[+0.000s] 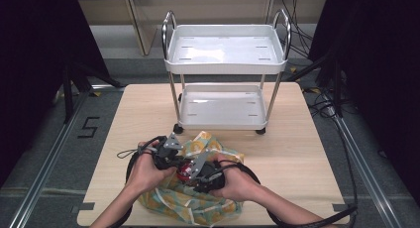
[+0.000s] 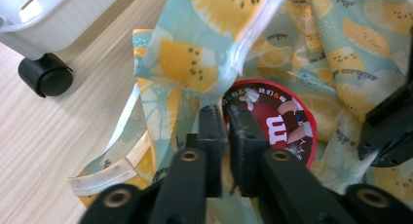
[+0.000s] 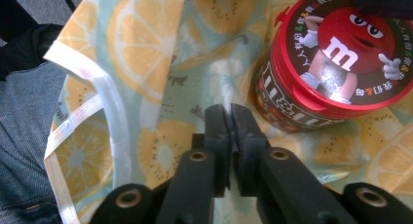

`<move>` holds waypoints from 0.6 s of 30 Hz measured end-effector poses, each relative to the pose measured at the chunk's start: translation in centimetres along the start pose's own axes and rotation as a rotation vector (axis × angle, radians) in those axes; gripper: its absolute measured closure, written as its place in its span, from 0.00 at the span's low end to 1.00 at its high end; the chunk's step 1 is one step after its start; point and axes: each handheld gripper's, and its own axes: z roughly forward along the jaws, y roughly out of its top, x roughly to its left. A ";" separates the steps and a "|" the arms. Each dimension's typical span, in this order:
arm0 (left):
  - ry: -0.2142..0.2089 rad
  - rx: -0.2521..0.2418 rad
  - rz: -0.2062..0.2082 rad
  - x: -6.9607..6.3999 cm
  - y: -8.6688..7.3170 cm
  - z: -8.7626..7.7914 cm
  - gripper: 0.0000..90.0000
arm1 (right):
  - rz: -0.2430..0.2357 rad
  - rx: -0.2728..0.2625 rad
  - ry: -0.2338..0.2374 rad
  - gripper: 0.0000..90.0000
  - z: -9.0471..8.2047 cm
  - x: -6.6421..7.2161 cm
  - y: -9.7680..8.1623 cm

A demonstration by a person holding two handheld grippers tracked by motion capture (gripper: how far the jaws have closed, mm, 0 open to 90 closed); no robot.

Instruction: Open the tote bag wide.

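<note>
1. While both pairs of tongs meet over the near middle of the table, each is pinched shut on a fold of the fruit-print bag: the left gripper holds cloth at the bag's mouth, and the right gripper holds a thin pleat nearer the person.
2. Between the two tongs sits the red-lidded candy tub, tilted on the bag's cloth, just beyond the left jaws and up to one side of the right jaws. Whether it lies inside the bag or merely on it cannot be told.
3. Handling, bag: soft, limp and light, probably a coated and somewhat slick fabric. It will sag and slide unless gripped at the white-taped hem, the firmest purchase.
4. Handling, tub: rigid, smooth-walled and likely the heavier item. It should roll or slip on the cloth, so lifting the bag calls for two well-spaced holds on the rim.
5. Beyond the tongs stands the white cart, apart from the bag.
</note>
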 end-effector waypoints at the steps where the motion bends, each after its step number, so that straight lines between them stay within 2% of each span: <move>1: 0.000 0.006 0.031 0.3 0.1 -0.1 0.97 | -0.002 0.001 0.001 1.00 0.0 0.0 0.0; 2: -0.003 0.004 0.005 0.3 0.1 0.0 0.99 | 0.022 0.001 -0.002 1.00 0.0 0.2 0.0; 3: -0.001 0.006 0.017 0.4 0.1 -0.1 0.99 | 0.012 0.004 -0.003 1.00 -0.1 0.2 0.0; 5: 0.013 0.013 -0.001 0.6 0.1 0.0 1.00 | 0.012 0.007 0.012 1.00 -0.2 0.3 0.0; 6: 0.017 0.013 -0.006 0.7 0.1 0.1 1.00 | -0.012 0.004 0.011 1.00 -0.2 0.2 0.0; 8: 0.029 0.039 -0.013 1.1 0.1 0.2 1.00 | 0.014 -0.002 0.012 1.00 -0.2 0.5 0.0; 9: 0.035 0.052 -0.012 1.3 0.2 0.3 1.00 | 0.012 0.000 0.015 1.00 -0.3 0.5 0.0; 10: 0.049 0.035 -0.018 1.3 0.1 0.5 1.00 | 0.001 -0.009 0.023 1.00 -0.2 0.5 0.0; 11: 0.057 0.028 -0.018 1.5 0.0 0.6 1.00 | 0.019 -0.009 0.026 1.00 -0.2 0.7 0.0; 12: 0.062 0.025 -0.036 1.7 -0.1 0.9 1.00 | 0.023 -0.007 0.032 1.00 -0.2 0.9 -0.1; 13: 0.079 0.040 -0.031 2.0 -0.1 1.0 1.00 | 0.016 -0.006 0.041 1.00 -0.2 1.1 -0.2; 14: 0.080 0.029 -0.048 2.3 -0.2 1.2 1.00 | 0.019 -0.009 0.050 1.00 0.0 1.2 -0.3; 15: 0.087 0.040 -0.054 2.7 -0.4 1.4 1.00 | -0.003 0.010 0.058 1.00 -0.1 1.3 -0.5; 18: 0.105 0.042 -0.069 3.2 -0.6 2.1 1.00 | -0.008 0.008 0.083 1.00 0.4 1.8 -1.1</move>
